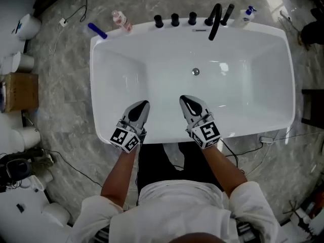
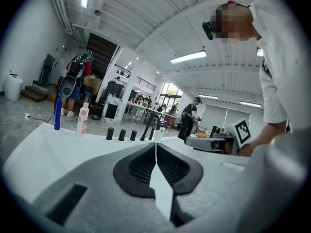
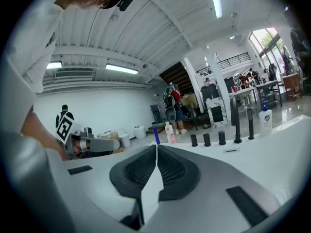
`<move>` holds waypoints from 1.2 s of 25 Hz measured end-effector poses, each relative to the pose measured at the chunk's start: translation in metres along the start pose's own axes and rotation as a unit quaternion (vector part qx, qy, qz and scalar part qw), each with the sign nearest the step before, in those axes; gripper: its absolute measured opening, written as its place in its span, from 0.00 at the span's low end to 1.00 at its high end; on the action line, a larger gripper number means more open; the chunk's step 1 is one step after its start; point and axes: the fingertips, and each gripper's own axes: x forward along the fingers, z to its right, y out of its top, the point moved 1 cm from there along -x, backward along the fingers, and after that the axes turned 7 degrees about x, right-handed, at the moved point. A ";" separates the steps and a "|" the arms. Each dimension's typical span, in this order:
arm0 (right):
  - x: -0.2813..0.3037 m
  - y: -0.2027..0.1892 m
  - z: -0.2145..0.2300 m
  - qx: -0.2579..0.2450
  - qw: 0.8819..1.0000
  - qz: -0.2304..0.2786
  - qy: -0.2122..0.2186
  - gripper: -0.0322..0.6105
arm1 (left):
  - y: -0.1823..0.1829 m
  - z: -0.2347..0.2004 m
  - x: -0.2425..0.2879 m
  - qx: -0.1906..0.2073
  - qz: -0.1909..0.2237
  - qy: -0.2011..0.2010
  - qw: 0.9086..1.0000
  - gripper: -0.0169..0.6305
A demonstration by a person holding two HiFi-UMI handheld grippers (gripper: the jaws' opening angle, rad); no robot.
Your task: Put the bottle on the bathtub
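A white bathtub fills the middle of the head view. On its far rim a pink and white bottle stands at the left corner, beside a blue tube-like thing. A white bottle with a blue cap stands at the far right corner. My left gripper and right gripper hover side by side over the near rim, pointing across the tub. Both are shut with nothing between the jaws, as their own views show: left gripper, right gripper. The pink bottle stays far from both.
A black faucet and three black knobs line the far rim. A drain sits in the tub floor. Cables, a cardboard box and white containers lie on the floor at the left. People stand in the background.
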 end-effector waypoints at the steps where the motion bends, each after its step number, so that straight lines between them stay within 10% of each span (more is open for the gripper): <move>1: -0.016 0.019 -0.010 -0.003 1.000 0.009 0.006 0.08 | 0.014 0.017 -0.005 0.000 0.004 -0.003 1.000 0.06; 14: -0.178 0.177 -0.132 -0.106 0.987 0.123 0.002 0.08 | 0.186 0.162 -0.100 0.084 0.116 -0.069 0.987 0.05; 23: -0.264 0.162 -0.251 -0.134 0.977 0.168 -0.012 0.08 | 0.216 0.231 -0.235 0.085 0.195 -0.092 0.973 0.05; 30: -0.314 0.113 -0.292 -0.135 0.981 0.138 -0.008 0.08 | 0.172 0.262 -0.294 0.060 0.178 -0.069 0.980 0.05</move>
